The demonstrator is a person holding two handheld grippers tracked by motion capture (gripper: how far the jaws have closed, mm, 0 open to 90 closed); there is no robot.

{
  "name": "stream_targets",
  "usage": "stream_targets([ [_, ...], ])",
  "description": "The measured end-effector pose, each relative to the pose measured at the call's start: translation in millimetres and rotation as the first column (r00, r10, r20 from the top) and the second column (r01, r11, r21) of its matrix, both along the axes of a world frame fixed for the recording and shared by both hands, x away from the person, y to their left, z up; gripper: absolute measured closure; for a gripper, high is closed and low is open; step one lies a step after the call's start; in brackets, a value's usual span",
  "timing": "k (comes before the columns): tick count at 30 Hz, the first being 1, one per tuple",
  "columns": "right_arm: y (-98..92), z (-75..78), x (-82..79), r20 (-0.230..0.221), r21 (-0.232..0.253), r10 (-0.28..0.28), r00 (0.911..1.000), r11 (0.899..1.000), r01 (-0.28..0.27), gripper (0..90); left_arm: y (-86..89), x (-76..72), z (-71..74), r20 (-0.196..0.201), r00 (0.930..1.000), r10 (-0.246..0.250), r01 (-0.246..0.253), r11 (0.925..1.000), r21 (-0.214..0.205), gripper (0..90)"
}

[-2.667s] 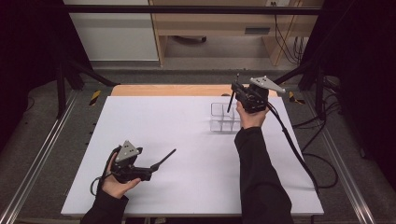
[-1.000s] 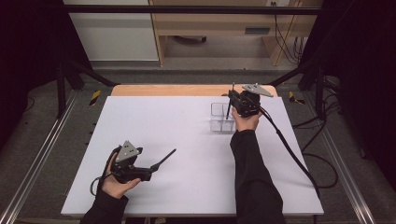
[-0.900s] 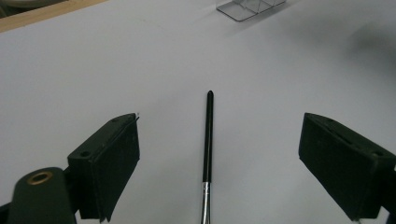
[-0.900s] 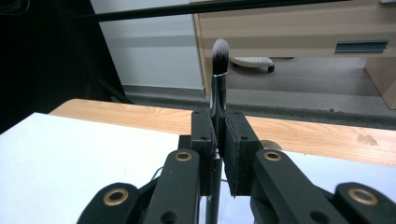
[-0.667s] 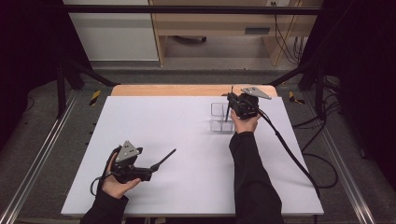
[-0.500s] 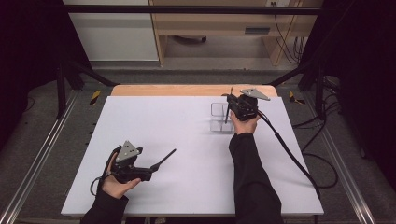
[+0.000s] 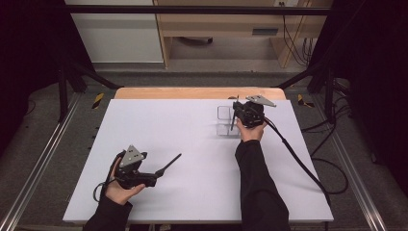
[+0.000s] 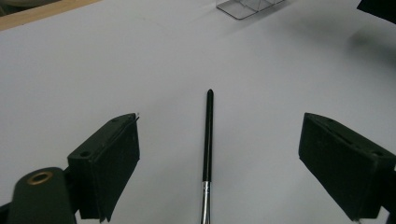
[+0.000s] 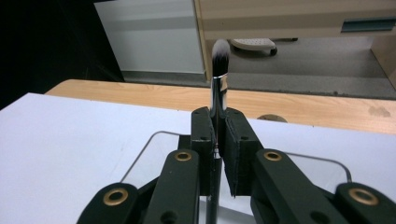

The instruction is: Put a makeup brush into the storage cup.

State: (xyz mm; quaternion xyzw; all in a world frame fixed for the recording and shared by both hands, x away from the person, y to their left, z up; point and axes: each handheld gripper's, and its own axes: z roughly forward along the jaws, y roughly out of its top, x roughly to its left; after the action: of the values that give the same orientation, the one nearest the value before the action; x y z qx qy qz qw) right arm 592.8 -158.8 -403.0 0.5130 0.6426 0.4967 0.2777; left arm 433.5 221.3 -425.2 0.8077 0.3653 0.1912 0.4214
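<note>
The right tongs are clamped tight on a makeup brush. The brush stands straight up, with its soft tip at the top middle of the right gripper view. Its thin end points down at the clear holder, just under the jaws. In the high view, the right tongs hang over that holder, right of the middle and near the table's far edge.

To do this step well, I think the hand should keep the brush straight. It should aim the thin end at one open slot, go down slowly, and let go only when the brush sits inside. The walls are see-through and easy to bump.

The left tongs are wide open and grip nothing. A second brush lies on the table between the jaws, at the middle of the left gripper view. In the high view, the left tongs rest at the lower left.
</note>
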Motion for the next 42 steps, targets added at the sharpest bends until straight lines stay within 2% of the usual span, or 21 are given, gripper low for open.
stream_targets([
  [7,3.0,-4.7,-2.0,-0.019,-0.027,0.009,0.9998,1.0,-0.01,83.6,-0.4,0.1,-0.4,-0.001,1.0,0.0,0.0,1.0,0.003,11.7],
  [11,0.1,-7.1,-4.0,-0.041,-0.01,0.015,0.9991,1.0,-0.015,81.5,-0.5,0.2,-0.4,-0.001,1.0,0.0,0.0,1.0,0.002,11.7],
  [16,-6.2,-6.4,-10.5,-0.046,-0.002,0.014,0.9988,1.0,-0.014,73.0,-1.4,0.6,-1.2,-0.004,1.0,0.0,0.0,1.0,0.007,11.7],
  [27,-16.6,4.1,-41.2,-0.023,0.006,0.085,0.9961,0.996,-0.085,53.7,-1.9,1.2,-1.8,-0.003,1.0,0.001,-0.001,0.9999,0.013,11.7],
  [34,-15.0,8.8,-63.7,-0.017,-0.006,0.175,0.9844,0.985,-0.175,38.7,-2.7,1.0,-2.0,-0.003,1.0,0.002,-0.002,0.9999,0.017,11.7],
  [42,-18.1,11.2,-85.7,-0.008,-0.015,0.225,0.9743,0.974,-0.225,22.9,-2.6,0.8,-1.6,-0.004,1.0,0.006,-0.006,0.9999,0.012,11.6],
])
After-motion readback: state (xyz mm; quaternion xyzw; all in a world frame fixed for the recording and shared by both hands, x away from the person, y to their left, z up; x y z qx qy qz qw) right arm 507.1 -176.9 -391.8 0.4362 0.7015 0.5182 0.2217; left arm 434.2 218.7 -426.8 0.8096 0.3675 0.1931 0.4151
